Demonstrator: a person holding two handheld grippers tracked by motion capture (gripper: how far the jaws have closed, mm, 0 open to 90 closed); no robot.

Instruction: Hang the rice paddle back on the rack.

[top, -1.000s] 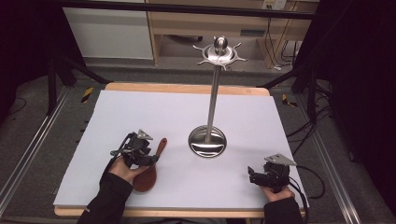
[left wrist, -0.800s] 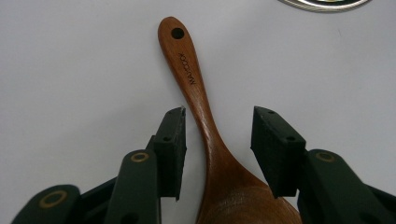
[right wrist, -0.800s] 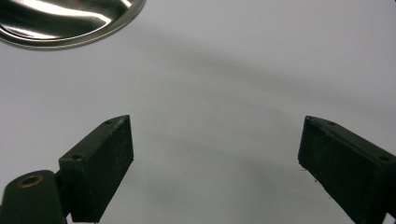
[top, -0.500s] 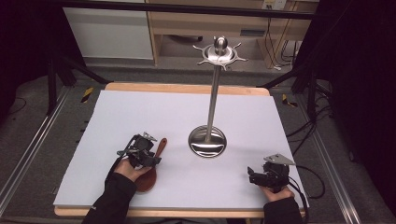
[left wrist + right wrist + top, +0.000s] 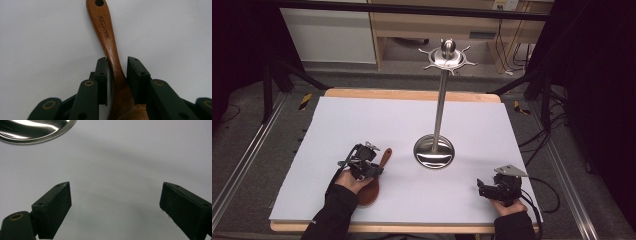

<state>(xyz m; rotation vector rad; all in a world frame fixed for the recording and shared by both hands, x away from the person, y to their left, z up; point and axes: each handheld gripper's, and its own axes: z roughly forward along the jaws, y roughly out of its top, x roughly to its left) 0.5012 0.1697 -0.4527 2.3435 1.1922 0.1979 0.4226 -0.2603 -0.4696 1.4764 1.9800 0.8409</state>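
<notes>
A: High view: the wooden spoon (image 5: 373, 179) lies flat on the bench (image 5: 362, 120), nothing on the metal stand (image 5: 440, 100) hooks yet.

B: Left gripper view adds that the left claw (image 5: 117, 72) straddles the handle, apparently not fully clamped. The right claw (image 5: 115, 205) gapes wide, empty.

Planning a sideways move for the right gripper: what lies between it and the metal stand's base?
Nothing: bare white table cover runs from the right gripper to the stand's base in the right gripper view.
</notes>
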